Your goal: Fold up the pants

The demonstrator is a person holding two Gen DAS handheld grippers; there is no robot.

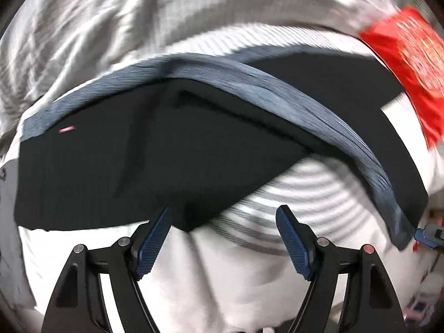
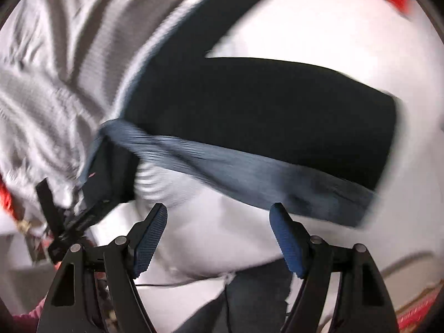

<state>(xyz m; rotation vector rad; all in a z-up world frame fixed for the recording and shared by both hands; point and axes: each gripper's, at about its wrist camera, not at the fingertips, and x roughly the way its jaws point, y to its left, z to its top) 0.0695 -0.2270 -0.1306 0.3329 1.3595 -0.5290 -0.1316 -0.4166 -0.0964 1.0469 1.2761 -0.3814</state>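
Looking down from both wrist cameras, everything is smeared with motion blur, so fine detail is hard to make out. Over on the left there's rumpled grey striped bedding (image 1: pixel 91 27) bunched up along the far side of the bed (image 1: pixel 236 277), which has a plain white sheet on it. The left gripper (image 1: pixel 223 238) has its jaws spread wide with nothing between them, just white sheet and the near edge of the pants underneath. The pants (image 1: pixel 138 152) are black with a blue-grey waistband (image 1: pixel 249 80), lying spread across the middle of the bed, one leg running off toward the right. A red cloth (image 1: pixel 410 63) sits at the bed's far right, touching or overlapping the end of that leg, can't tell which. In the right wrist view, the right gripper (image 2: pixel 219 233) also has its jaws wide apart and empty, hanging over bare sheet just short of the waistband. The left gripper shows there too, at the left, by the waistband's end.
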